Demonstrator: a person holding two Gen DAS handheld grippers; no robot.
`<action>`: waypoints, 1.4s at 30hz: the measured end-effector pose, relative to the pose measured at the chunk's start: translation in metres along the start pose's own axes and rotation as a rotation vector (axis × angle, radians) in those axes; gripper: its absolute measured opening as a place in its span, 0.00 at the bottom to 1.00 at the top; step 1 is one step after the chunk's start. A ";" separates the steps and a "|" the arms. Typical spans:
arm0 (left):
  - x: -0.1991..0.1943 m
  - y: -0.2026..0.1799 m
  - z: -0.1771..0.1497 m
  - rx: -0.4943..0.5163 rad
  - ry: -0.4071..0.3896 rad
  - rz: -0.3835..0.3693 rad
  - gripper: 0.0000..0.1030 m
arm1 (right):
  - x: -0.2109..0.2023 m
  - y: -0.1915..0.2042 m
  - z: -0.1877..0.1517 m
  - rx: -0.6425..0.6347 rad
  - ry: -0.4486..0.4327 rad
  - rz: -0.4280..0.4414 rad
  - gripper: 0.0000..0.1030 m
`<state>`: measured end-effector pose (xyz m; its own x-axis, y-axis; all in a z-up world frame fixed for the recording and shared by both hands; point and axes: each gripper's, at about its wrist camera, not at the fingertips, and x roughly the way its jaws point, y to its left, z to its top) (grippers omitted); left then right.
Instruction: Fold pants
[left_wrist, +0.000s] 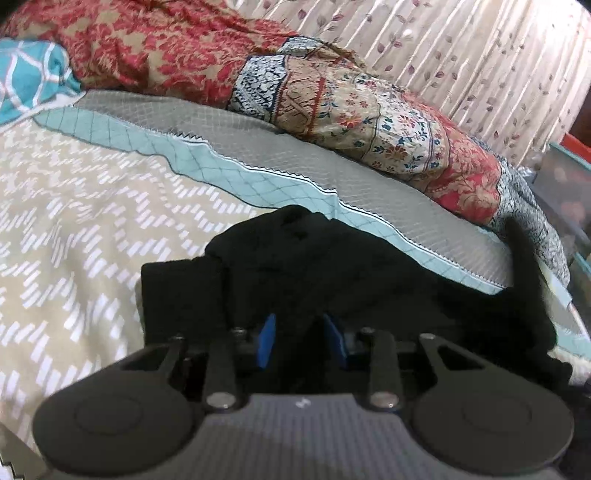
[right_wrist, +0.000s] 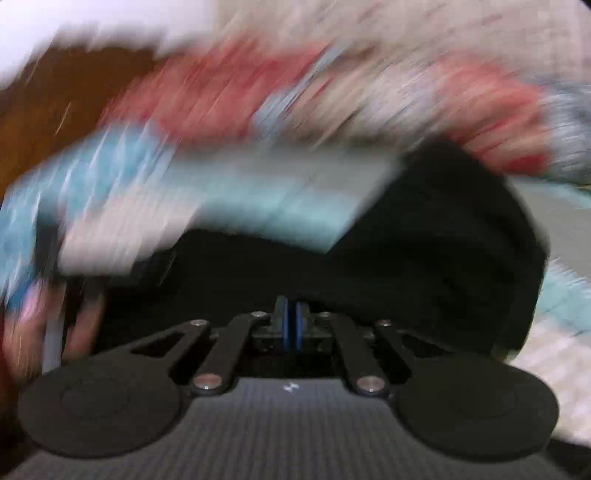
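1. Bedspread (left_wrist: 92, 221), beige with white dashes, filled the left; red patterned quilt (left_wrist: 332, 110) lay behind.
2. Black pants (left_wrist: 295, 266) sat bunched mid-bed, over the teal border (left_wrist: 221, 166).
3. Left gripper (left_wrist: 301, 341) clamped pants cloth between blue pads.
4. Right gripper (right_wrist: 290, 325) was blurred, pads nearly together on the pants' edge.

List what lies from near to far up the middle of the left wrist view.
Left gripper → black pants → teal quilted strip → grey quilted fabric → red patterned blanket → leaf-print curtain.
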<state>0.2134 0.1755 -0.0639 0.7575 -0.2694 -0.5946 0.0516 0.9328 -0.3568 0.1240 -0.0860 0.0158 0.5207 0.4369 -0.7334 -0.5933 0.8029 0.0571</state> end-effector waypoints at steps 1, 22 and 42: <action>0.000 -0.002 0.000 0.007 -0.002 0.000 0.30 | 0.009 0.010 -0.012 -0.043 0.047 -0.019 0.20; 0.002 -0.009 -0.008 0.072 -0.040 0.024 0.34 | 0.055 -0.127 0.035 0.462 0.041 -0.226 0.13; 0.011 -0.045 -0.017 0.286 -0.023 0.138 0.54 | -0.159 -0.381 -0.085 0.999 -0.244 -0.866 0.20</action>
<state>0.2083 0.1269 -0.0664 0.7845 -0.1330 -0.6057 0.1253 0.9906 -0.0552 0.2156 -0.4960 0.0531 0.6548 -0.3817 -0.6523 0.6243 0.7597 0.1821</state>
